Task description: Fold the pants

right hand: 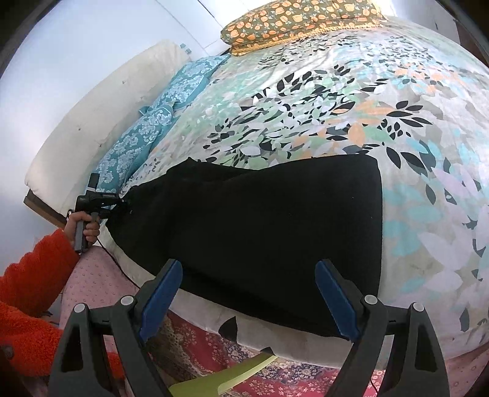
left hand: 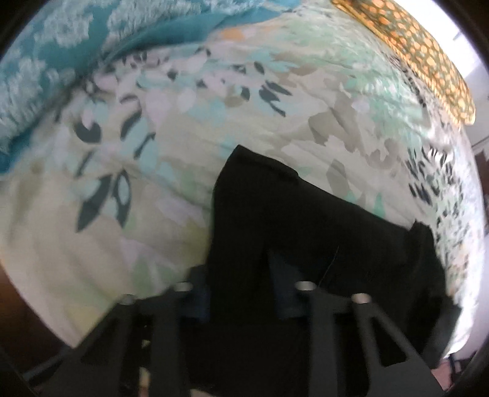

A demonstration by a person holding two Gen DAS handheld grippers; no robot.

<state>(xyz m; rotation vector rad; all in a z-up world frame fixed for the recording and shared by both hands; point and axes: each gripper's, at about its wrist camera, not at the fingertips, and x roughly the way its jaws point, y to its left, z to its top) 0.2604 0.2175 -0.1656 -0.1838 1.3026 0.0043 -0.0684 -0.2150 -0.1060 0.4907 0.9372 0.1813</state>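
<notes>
Black pants point(right hand: 259, 232) lie flat along the bed's point(right hand: 397, 128) near edge, left gripper point(left hand: 240, 274) fingers pinching one end, likely to anchor it for folding, while the right gripper point(right hand: 249, 300) hovers above, fingers spread, holding nothing.

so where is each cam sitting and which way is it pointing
Left wrist: sits on the left hand-held gripper, looking along its fingers across the floral bedspread; black pants run between its own fingers, which alone show.
Right wrist: sits on the right hand-held gripper, jaws apart, looking from the bed's edge over the pants toward the orange-patterned pillow; the left hand and orange sleeve show.
Shared: pants, bedspread, teal blanket, pillow.
</notes>
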